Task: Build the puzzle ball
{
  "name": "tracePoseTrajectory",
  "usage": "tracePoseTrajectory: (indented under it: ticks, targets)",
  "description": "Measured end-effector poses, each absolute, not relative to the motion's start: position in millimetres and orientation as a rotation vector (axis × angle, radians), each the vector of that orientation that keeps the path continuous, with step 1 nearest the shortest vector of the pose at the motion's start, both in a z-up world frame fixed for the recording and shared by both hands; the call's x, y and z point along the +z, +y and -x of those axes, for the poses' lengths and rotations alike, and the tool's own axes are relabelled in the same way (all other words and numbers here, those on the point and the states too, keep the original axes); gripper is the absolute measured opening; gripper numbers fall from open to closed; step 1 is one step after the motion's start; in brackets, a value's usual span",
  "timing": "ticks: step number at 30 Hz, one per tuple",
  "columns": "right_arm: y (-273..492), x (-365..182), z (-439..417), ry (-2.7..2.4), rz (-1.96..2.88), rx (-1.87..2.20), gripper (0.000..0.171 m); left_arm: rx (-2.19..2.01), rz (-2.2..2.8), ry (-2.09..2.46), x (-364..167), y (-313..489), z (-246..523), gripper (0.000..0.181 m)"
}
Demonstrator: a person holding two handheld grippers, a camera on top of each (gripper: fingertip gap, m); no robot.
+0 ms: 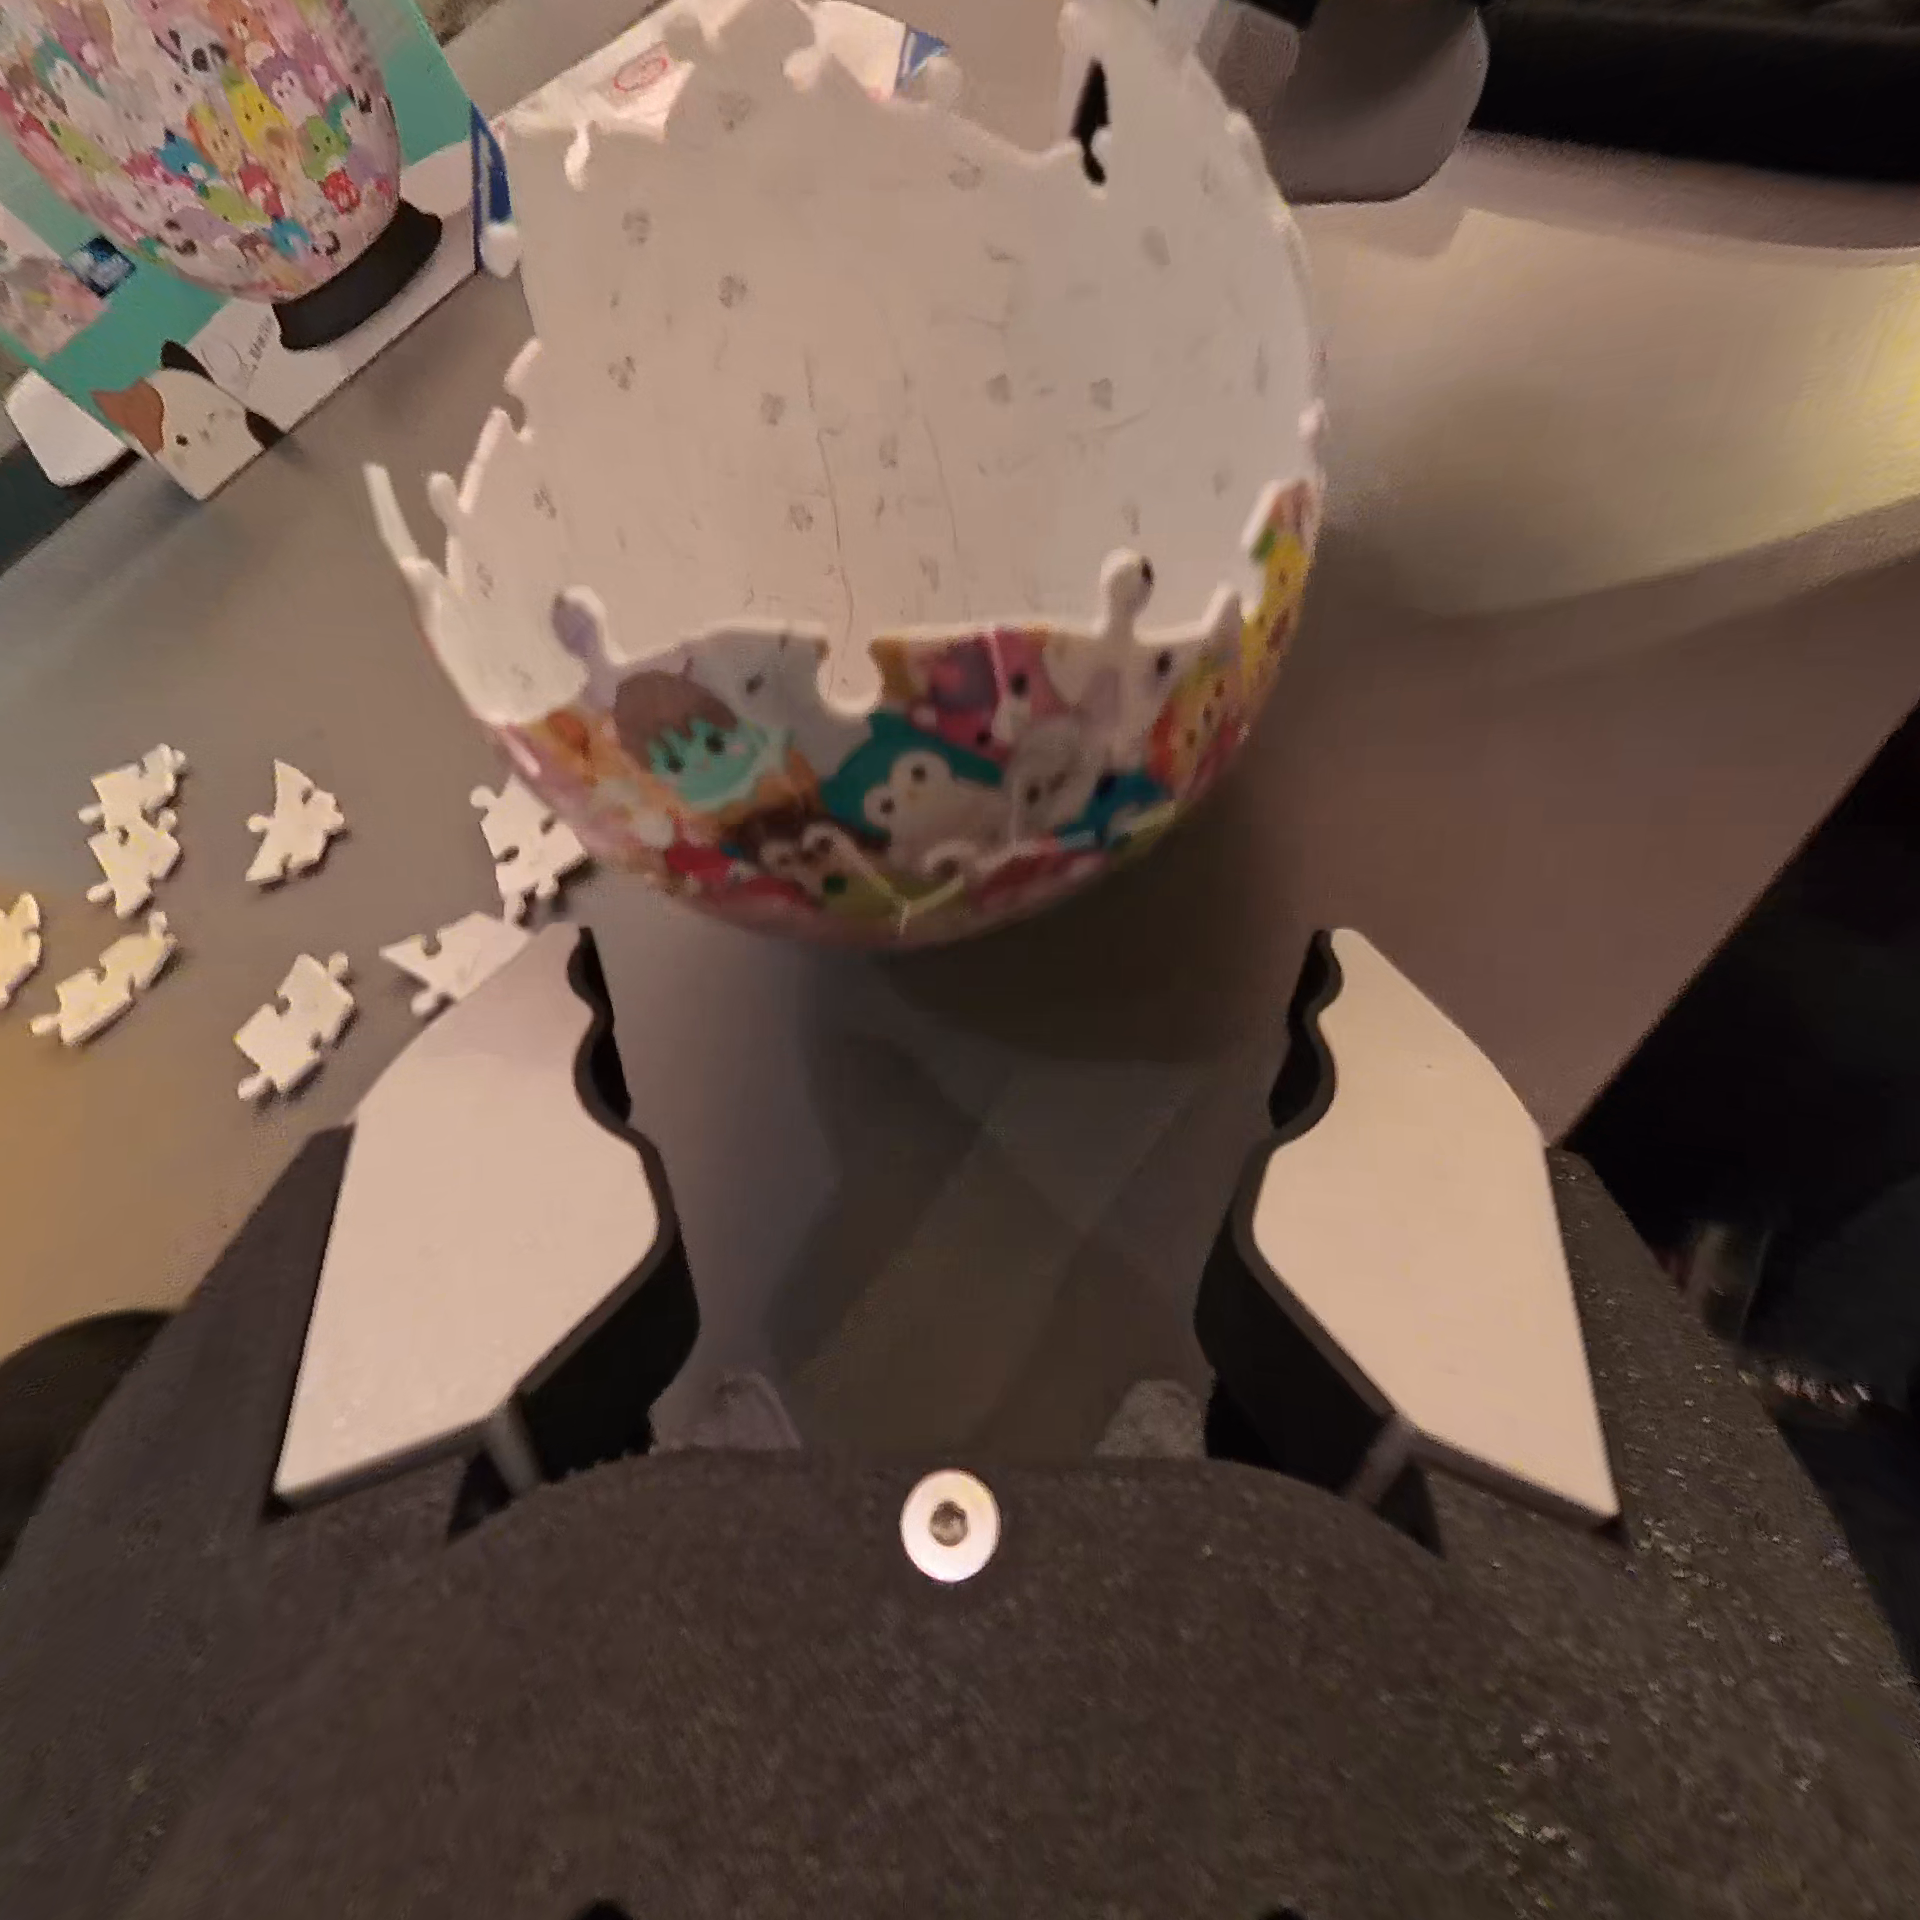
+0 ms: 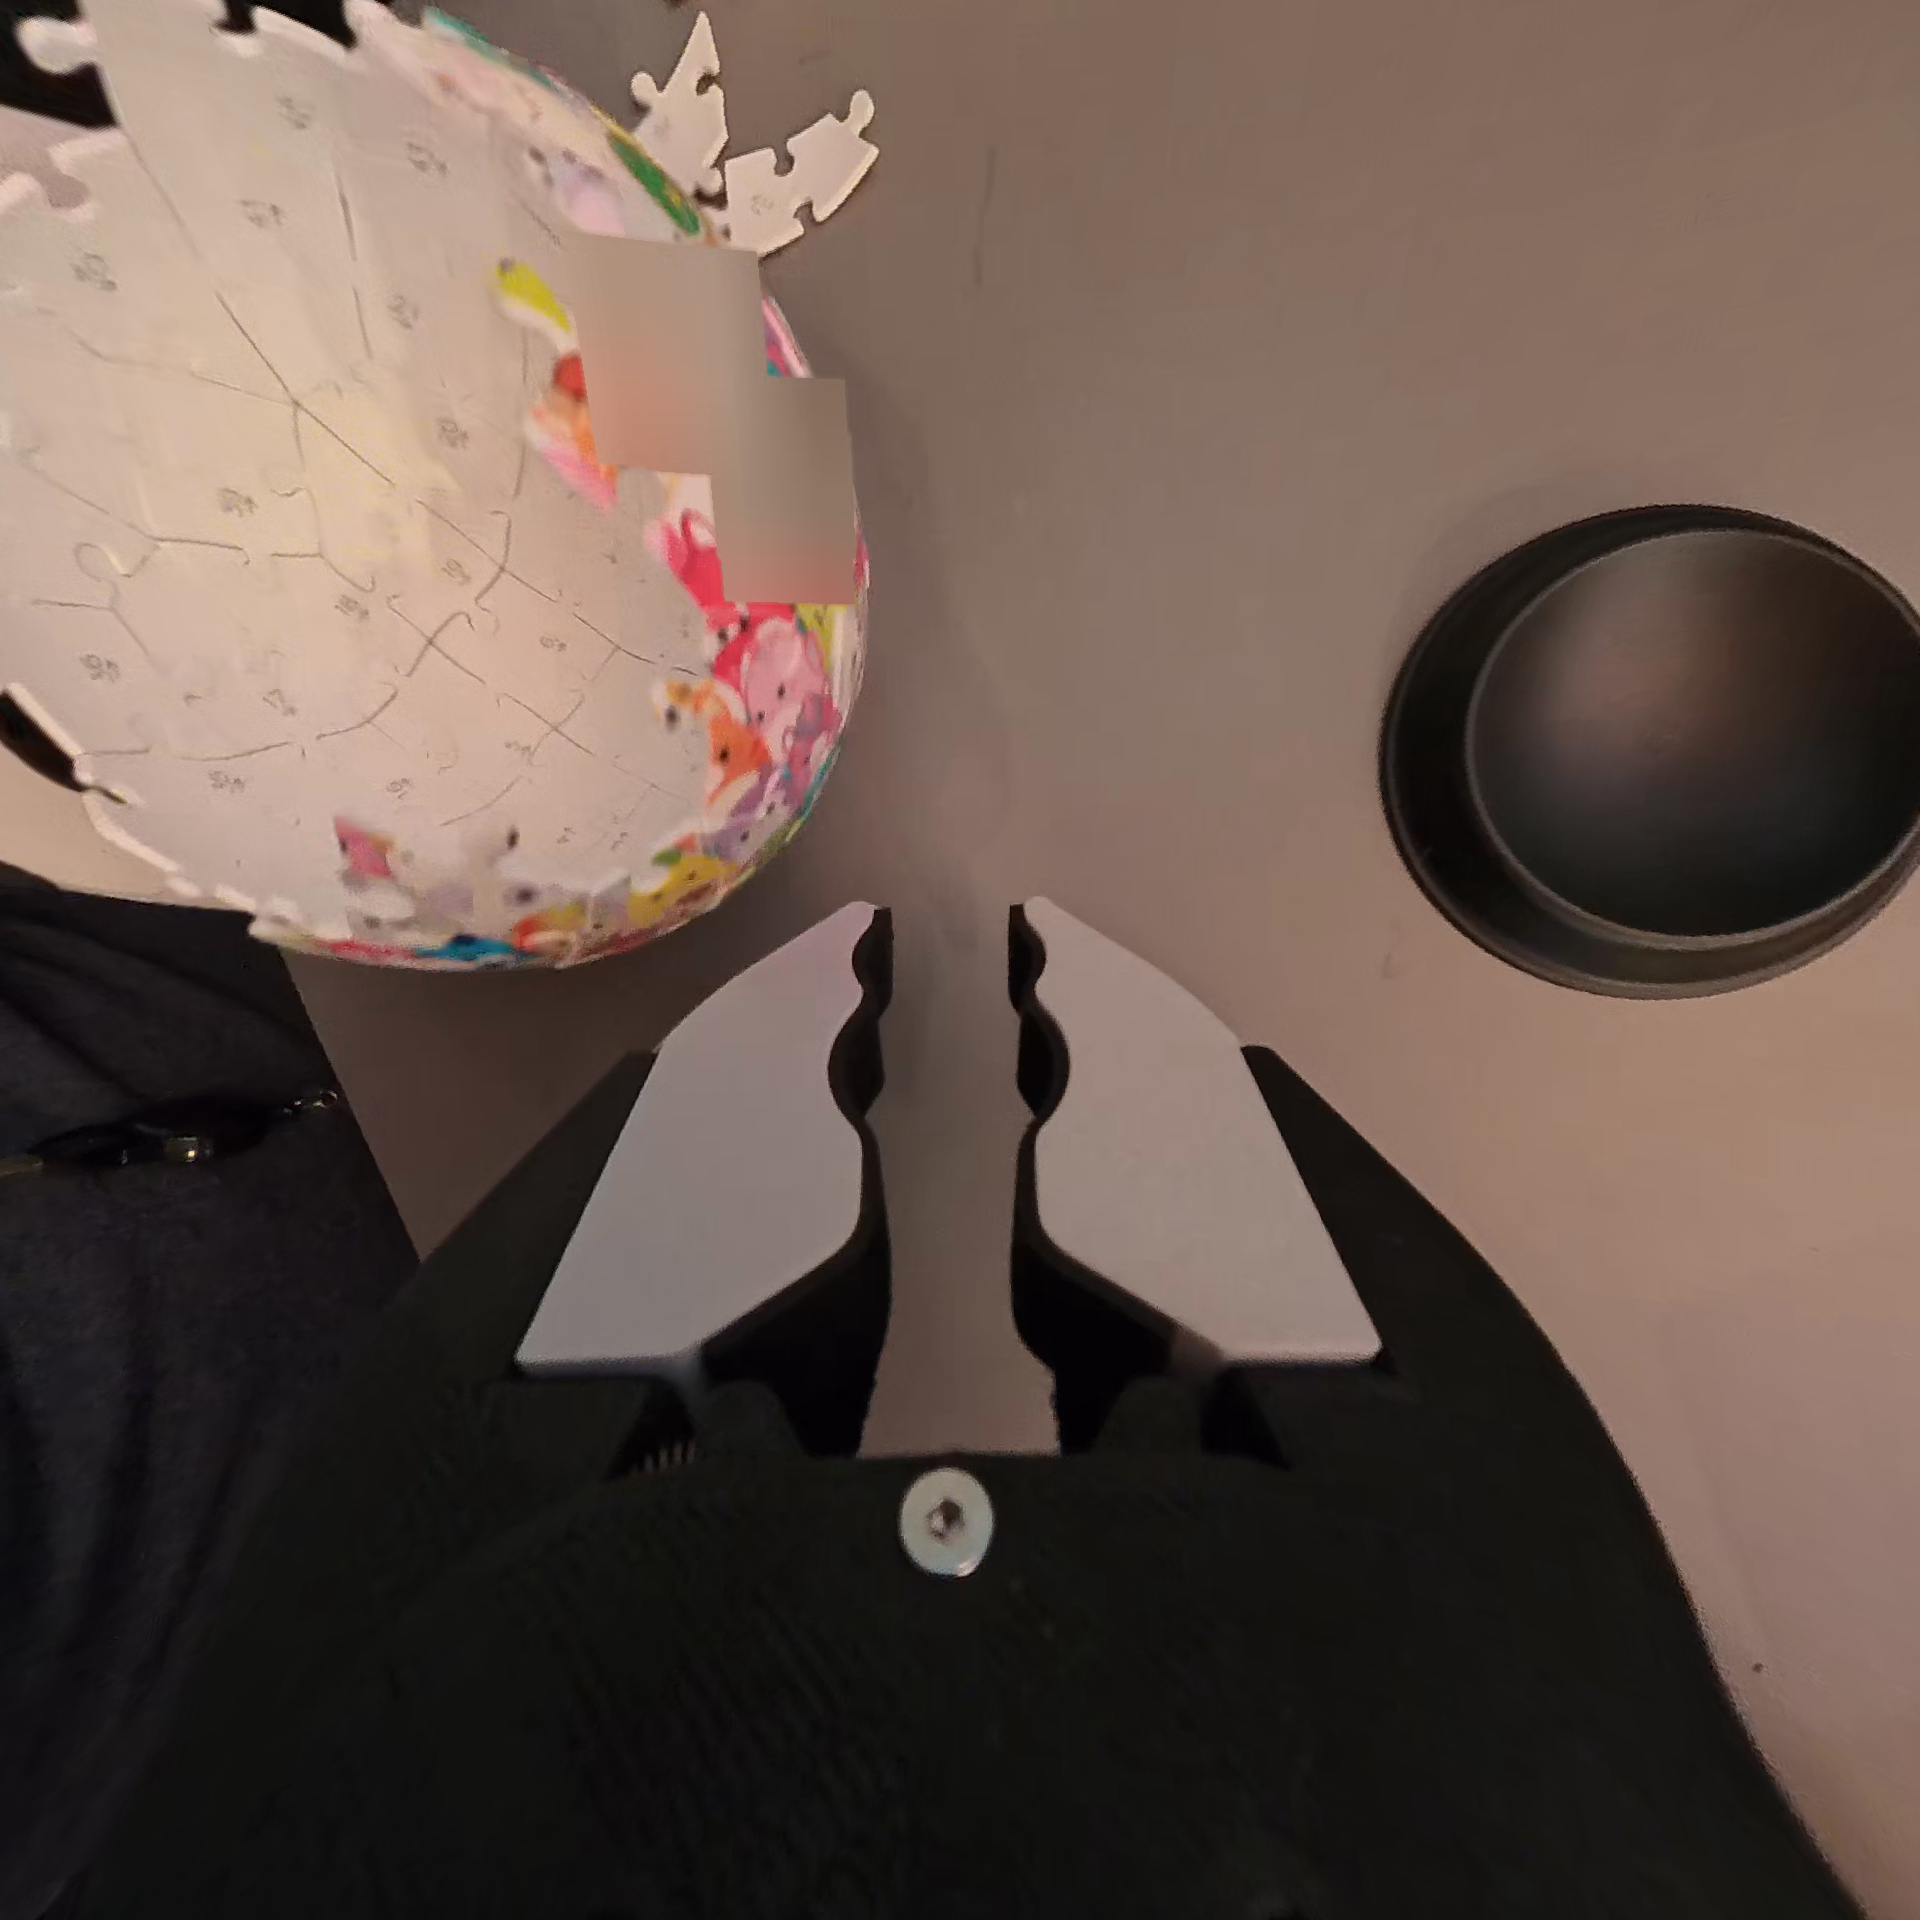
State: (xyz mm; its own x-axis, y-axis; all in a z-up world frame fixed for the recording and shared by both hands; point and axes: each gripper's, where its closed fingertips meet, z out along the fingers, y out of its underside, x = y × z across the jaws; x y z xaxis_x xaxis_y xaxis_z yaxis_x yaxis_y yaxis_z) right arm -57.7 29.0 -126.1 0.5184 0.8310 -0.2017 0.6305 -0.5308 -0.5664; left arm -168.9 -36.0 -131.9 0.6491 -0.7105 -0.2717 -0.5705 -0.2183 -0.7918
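The part-built puzzle ball point(image 1: 894, 436) is an open shell, white inside with colourful cartoon print outside and a jagged rim. It sits tilted on the grey table point(image 1: 1455, 779), just beyond my left gripper point(image 1: 966, 956). That gripper is wide open and empty, with its tips close under the ball's near side. In the right wrist view the ball point(image 2: 343, 499) is at the upper left. My right gripper point(image 2: 951, 920) is beside it over bare table, jaws a narrow gap apart, holding nothing. Several loose white pieces point(image 1: 145, 883) lie left of the ball.
The black round ball stand point(image 2: 1662, 748) sits on the table to the right of my right gripper. The puzzle box point(image 1: 208, 208) stands at the back left. Two loose pieces point(image 2: 769, 156) lie behind the ball. A person's dark clothing point(image 2: 156, 1299) is at the table's edge. My hands' fingertips stand some 15 cm from each other.
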Motion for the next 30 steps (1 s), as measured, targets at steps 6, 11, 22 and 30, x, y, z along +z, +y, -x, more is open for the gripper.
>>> tracePoseTrajectory:
  ticks: [6, 11, 22, 30]
  targets:
    - [23.7, -128.8, 59.2, -1.192, 2.331, 0.681, 0.022, -0.339, 1.983, 0.926, -115.8, -50.1, 220.3, 0.116]
    - [22.8, -131.5, 60.5, -1.18, 2.327, 0.702, 0.022, -0.392, 1.956, 0.764, -65.4, 14.0, 279.6, 0.091]
    - [27.7, -120.8, 61.8, -1.135, 2.286, 0.756, 0.022, -0.128, 2.236, 1.089, -143.7, 136.4, 271.5, 0.062]
    - [25.8, -122.4, 54.5, -1.155, 2.295, 0.76, 0.022, -0.216, 2.306, 1.08, -151.6, 149.7, 262.6, 0.042]
